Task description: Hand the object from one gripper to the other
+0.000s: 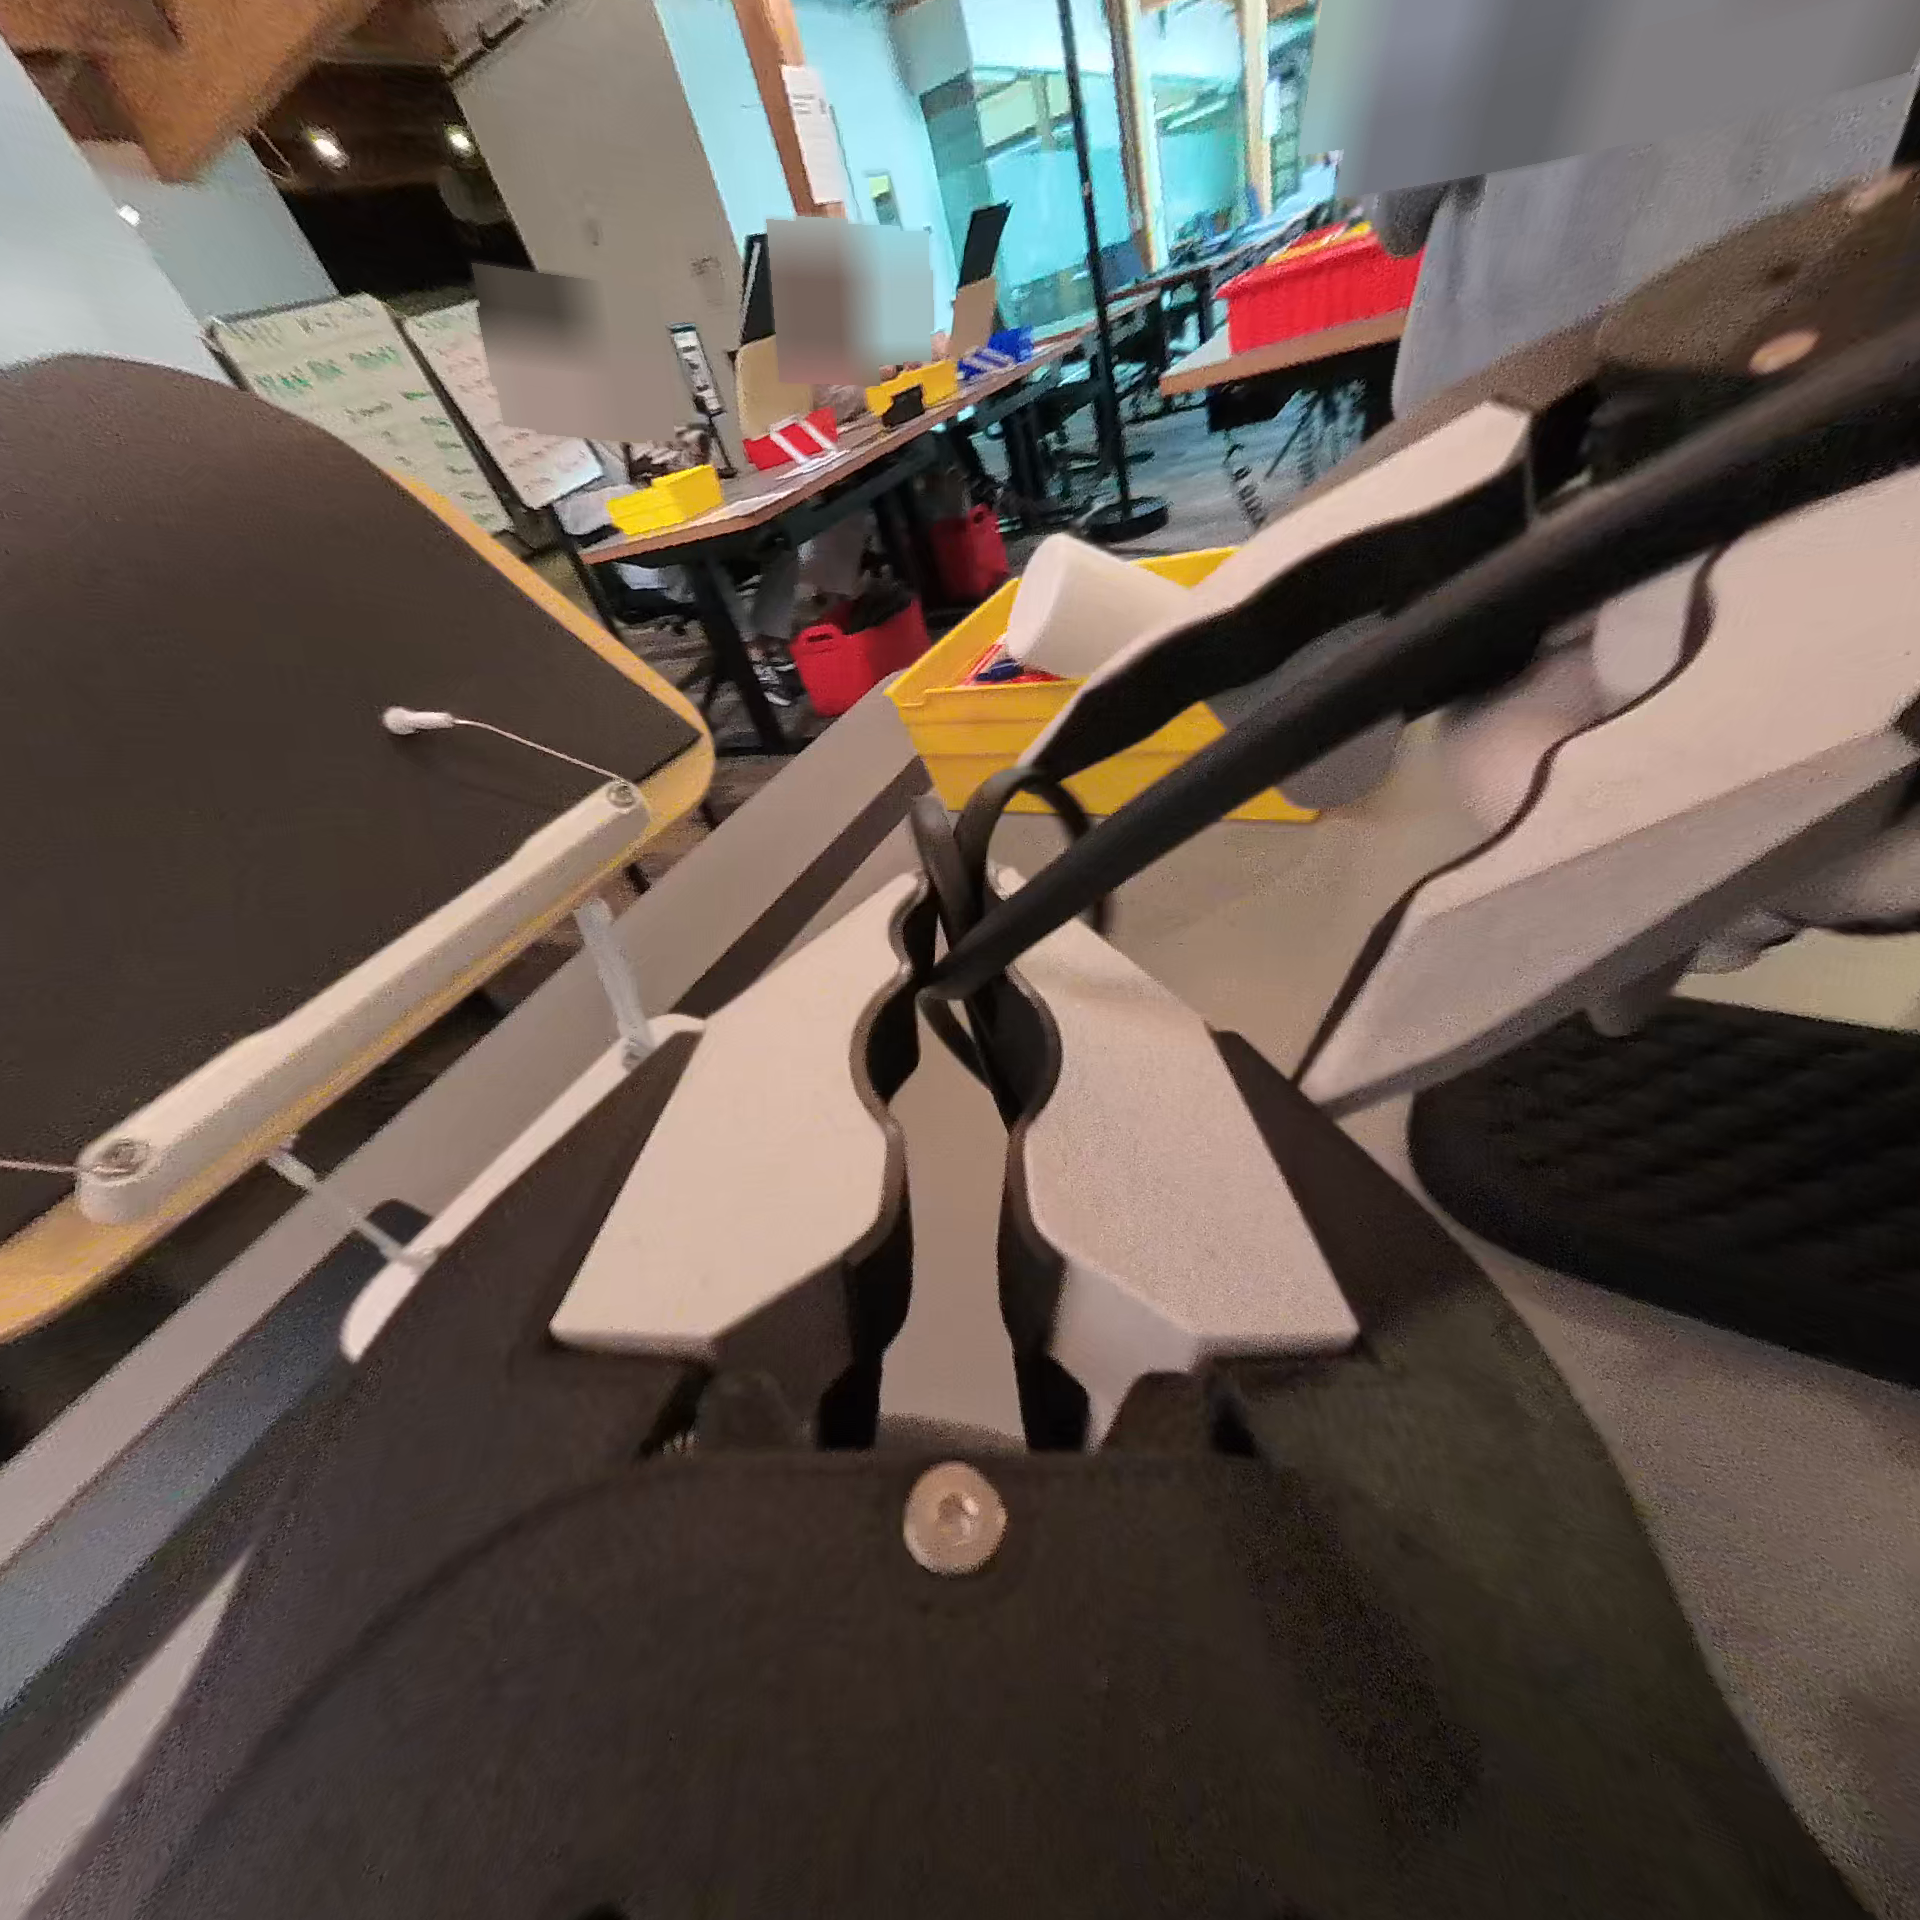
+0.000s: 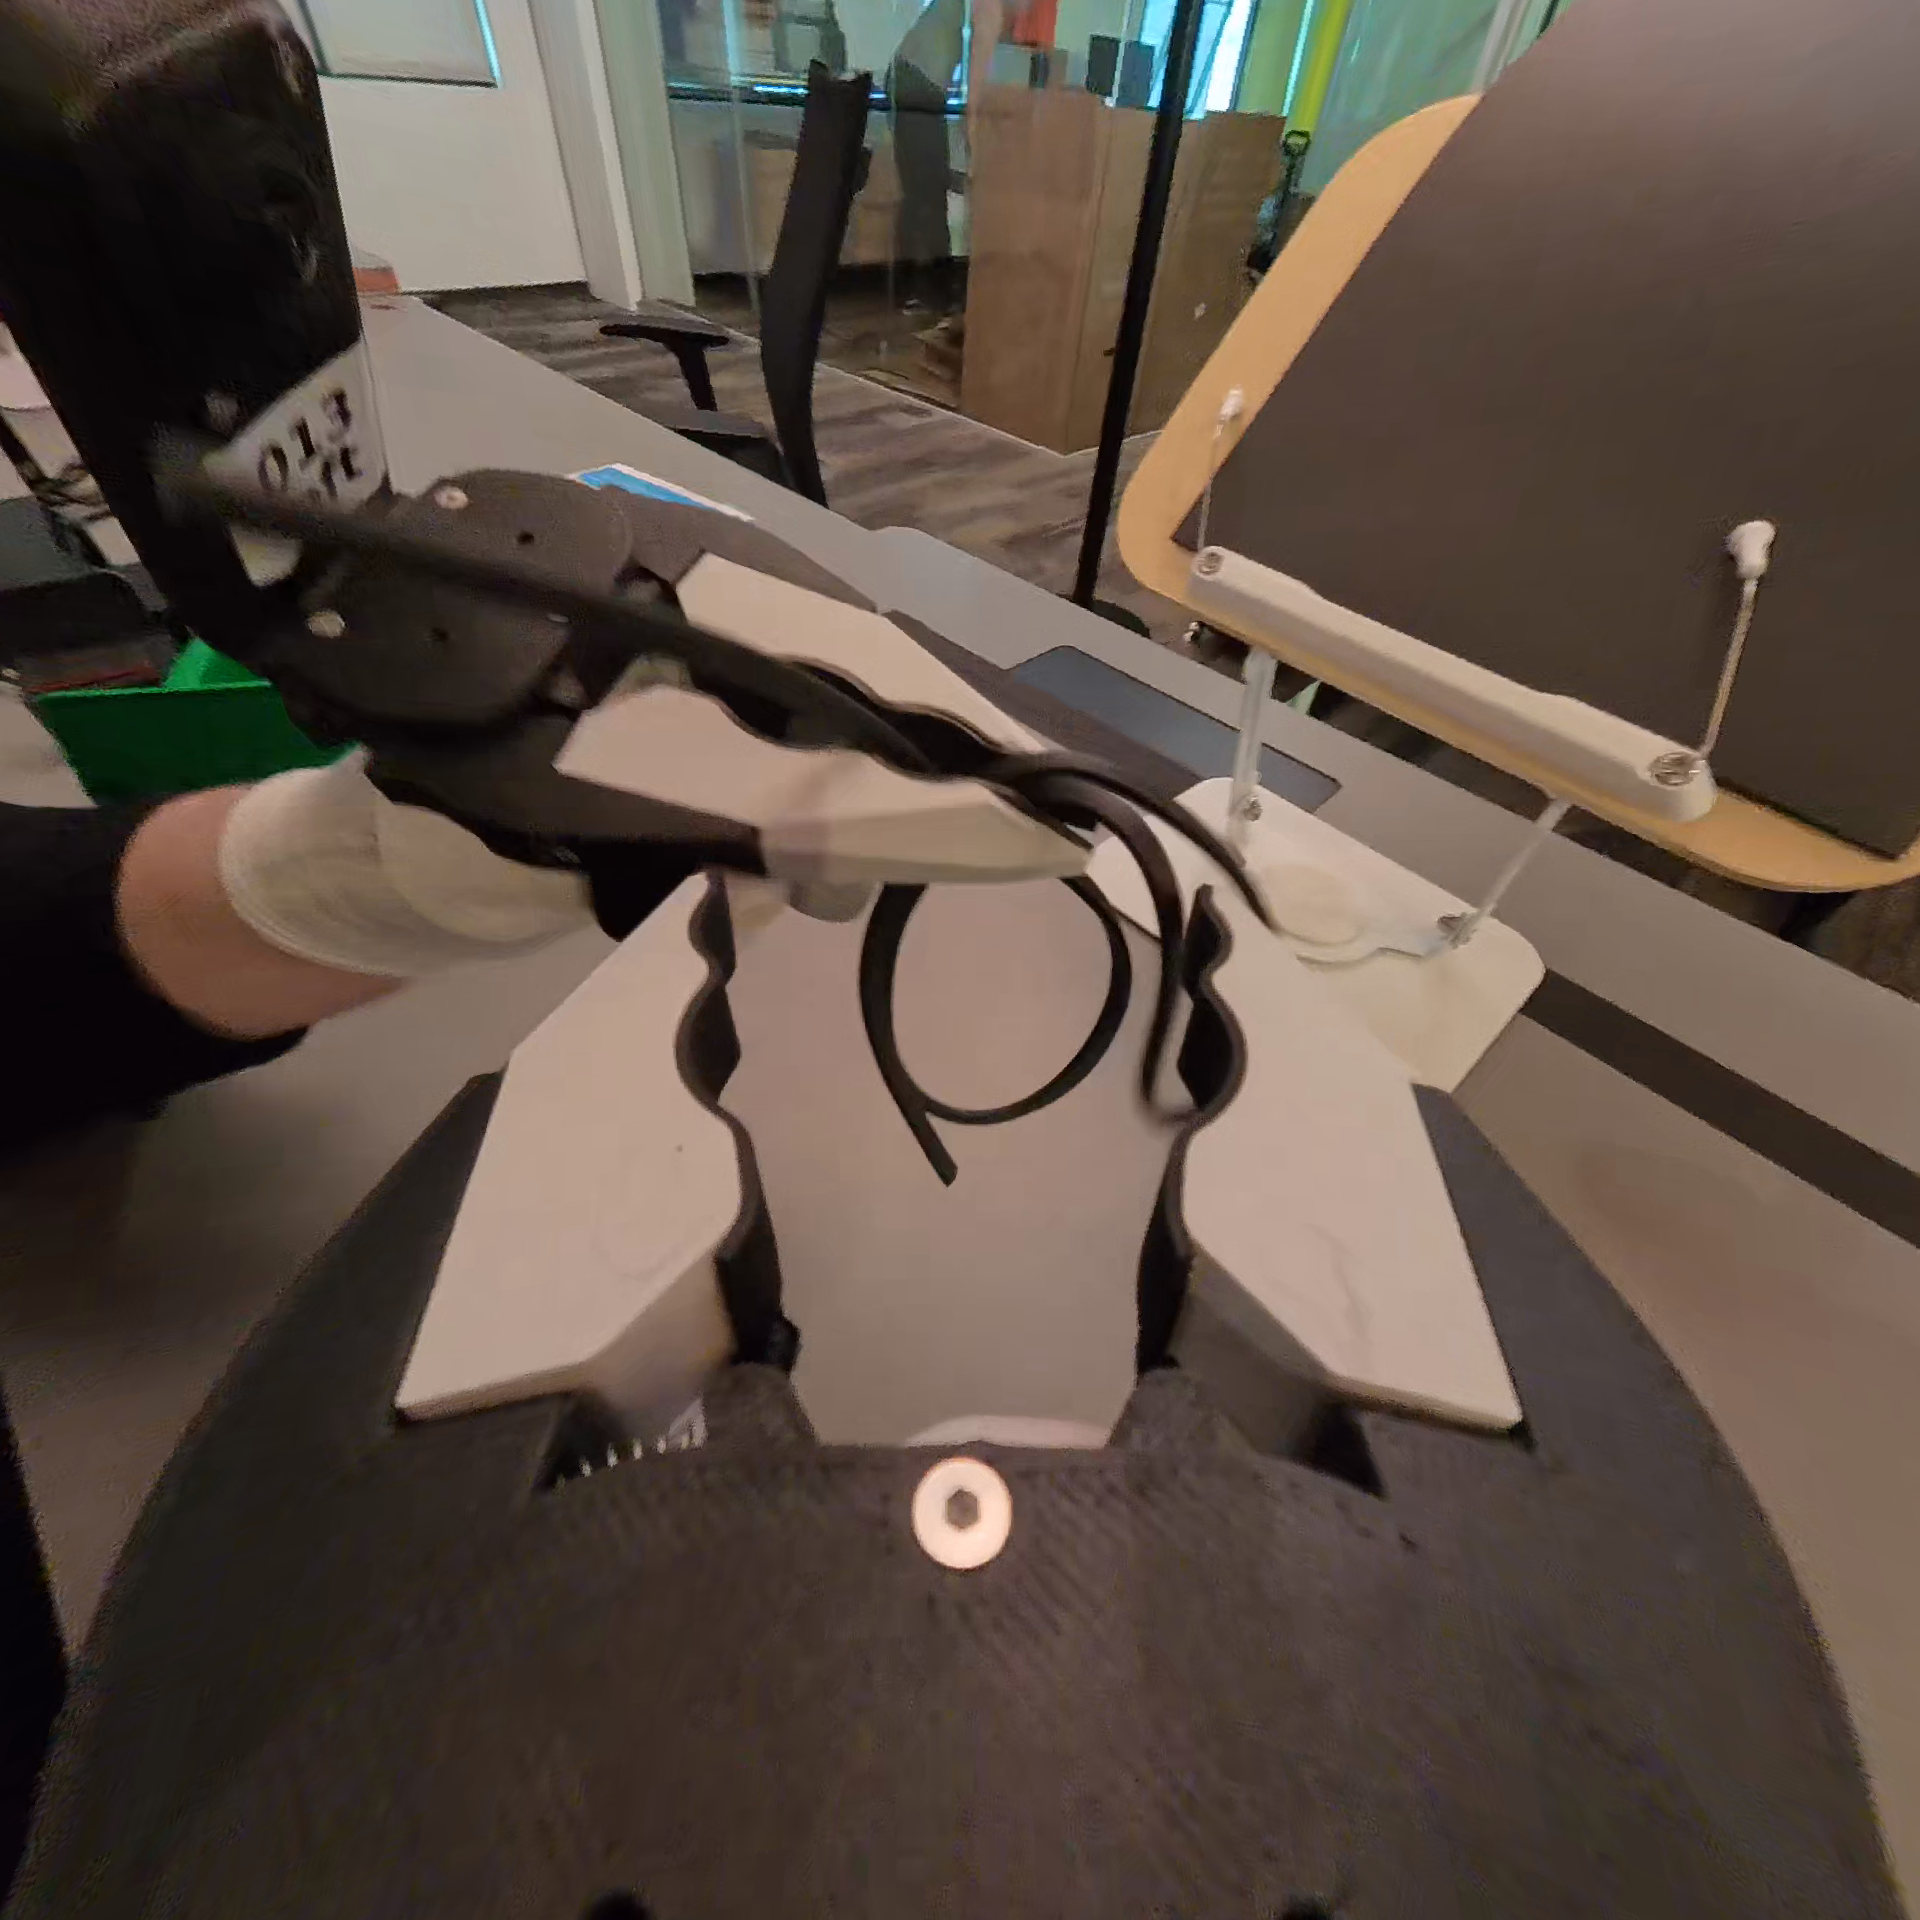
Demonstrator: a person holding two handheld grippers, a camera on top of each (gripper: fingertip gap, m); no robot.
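A long black flexible strap [image 1: 1091, 878] is pinched between the fingertips of my left gripper [image 1: 961, 935], which is shut on it. In the right wrist view the left gripper [image 2: 1060, 831] comes in from the left, held by a gloved hand [image 2: 395, 883]. The strap [image 2: 997, 1114] curls down in a loop from its tips. My right gripper [image 2: 961, 925] is open, with its fingers on either side of the hanging loop. One strand lies close against its right finger [image 2: 1210, 997]. In the left wrist view the right gripper [image 1: 1169, 925] reaches in from the upper right, jaws apart around the strap.
A tilted dark board with a wooden rim [image 1: 260, 675] [image 2: 1558, 416] stands on a white stand at the far side of the grey table [image 2: 1662, 1247]. A yellow bin [image 1: 966, 727] holding a white roll [image 1: 1081, 613] sits beyond the grippers. A green bin [image 2: 156, 727] is at the left. Less than 4 cm separates the two grippers' tips.
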